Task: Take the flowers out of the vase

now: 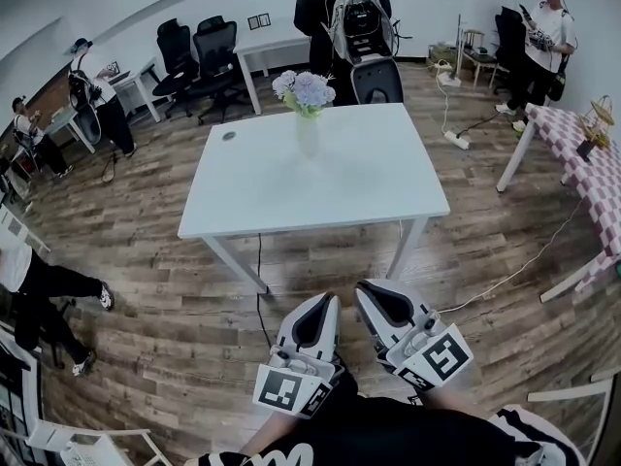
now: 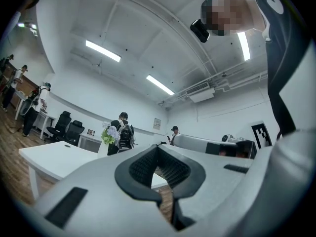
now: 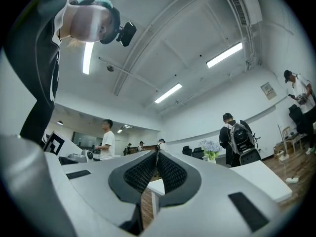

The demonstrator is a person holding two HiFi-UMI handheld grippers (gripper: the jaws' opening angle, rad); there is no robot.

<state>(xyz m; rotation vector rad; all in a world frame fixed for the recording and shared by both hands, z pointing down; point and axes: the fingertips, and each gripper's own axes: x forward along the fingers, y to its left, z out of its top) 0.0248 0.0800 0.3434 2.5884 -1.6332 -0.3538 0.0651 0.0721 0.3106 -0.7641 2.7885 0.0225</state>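
Left gripper view: the left gripper [image 2: 158,148] has its jaws pressed together at the tips, with nothing between them. The right gripper [image 3: 157,154] is closed and empty in the same way. In the head view I see both side by side above the wood floor [image 1: 194,338], short of the near edge of the white table [image 1: 369,183]. The flowers [image 1: 304,89] stand upright in the vase [image 1: 307,134] near the table's far edge, well apart from both grippers. A person with a backpack [image 1: 354,17] stands beyond the table.
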